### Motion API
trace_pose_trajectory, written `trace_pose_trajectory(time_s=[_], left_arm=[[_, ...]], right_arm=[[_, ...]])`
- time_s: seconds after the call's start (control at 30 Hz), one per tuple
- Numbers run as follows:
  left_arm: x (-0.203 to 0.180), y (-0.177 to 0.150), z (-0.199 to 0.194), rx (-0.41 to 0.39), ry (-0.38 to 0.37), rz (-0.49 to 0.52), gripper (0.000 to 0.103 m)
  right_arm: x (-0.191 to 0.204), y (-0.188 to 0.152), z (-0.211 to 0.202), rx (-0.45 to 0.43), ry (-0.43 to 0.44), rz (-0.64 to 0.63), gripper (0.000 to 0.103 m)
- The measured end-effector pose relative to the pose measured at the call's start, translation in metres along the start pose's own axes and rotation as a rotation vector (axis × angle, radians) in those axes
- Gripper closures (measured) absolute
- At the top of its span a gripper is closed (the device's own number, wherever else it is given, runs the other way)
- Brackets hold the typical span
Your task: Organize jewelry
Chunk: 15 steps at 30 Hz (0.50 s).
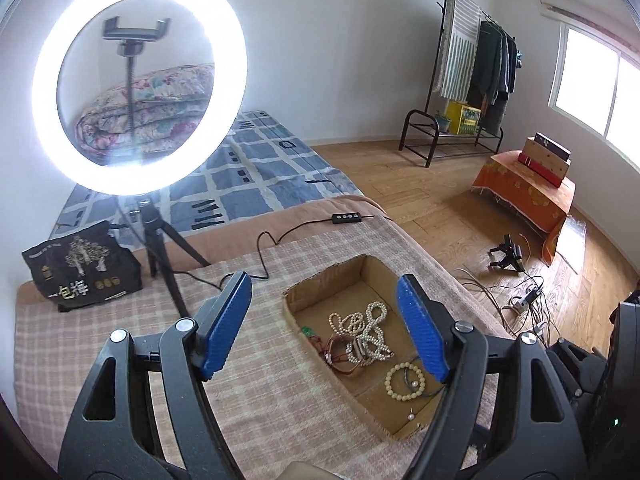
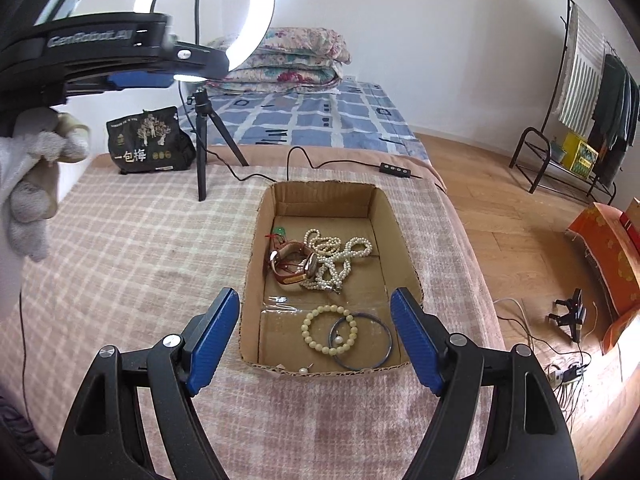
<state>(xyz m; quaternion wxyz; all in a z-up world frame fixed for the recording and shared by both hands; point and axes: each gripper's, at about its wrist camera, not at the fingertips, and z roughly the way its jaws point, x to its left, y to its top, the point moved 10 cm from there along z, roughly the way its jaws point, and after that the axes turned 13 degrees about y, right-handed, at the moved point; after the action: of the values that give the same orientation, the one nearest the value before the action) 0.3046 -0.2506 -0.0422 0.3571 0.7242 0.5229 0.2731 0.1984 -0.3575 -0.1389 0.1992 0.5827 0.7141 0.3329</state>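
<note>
Plaid-covered bed (image 2: 132, 240) across the middle of both views, carrying one open cardboard box (image 2: 396, 236) at centre. Lit ring light (image 1: 136, 80) on its tripod at upper left. Left gripper (image 1: 326, 322) held above the box's left rim, angled down, jaws spread wide and empty; seen from the right wrist view at upper left, gripped by a gloved hand (image 2: 36, 184). Right gripper (image 2: 316, 336) poised over the box's near edge, jaws likewise spread, holding nothing. Inside the box: one tangled pearl necklace (image 2: 340, 258), one brown-strapped watch (image 2: 294, 266), one cream bead bracelet (image 2: 330, 330), one dark bangle (image 2: 362, 340), the last two lying between the right jaws.
</note>
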Motion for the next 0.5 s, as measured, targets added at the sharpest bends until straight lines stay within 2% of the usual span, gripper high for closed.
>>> trace_pose_trajectory(time_s=[0.27, 0.5], left_arm=[[0.045, -0.026, -0.053, -0.035, 0.045, 0.001, 0.026], [0.075, -0.068, -0.086, -0.022, 0.104, 0.012, 0.025]], right_arm=[[0.014, 0.004, -0.016, -0.03, -0.025, 0.001, 0.025], [0.027, 0.004, -0.023, -0.052, -0.041, -0.009, 0.025]])
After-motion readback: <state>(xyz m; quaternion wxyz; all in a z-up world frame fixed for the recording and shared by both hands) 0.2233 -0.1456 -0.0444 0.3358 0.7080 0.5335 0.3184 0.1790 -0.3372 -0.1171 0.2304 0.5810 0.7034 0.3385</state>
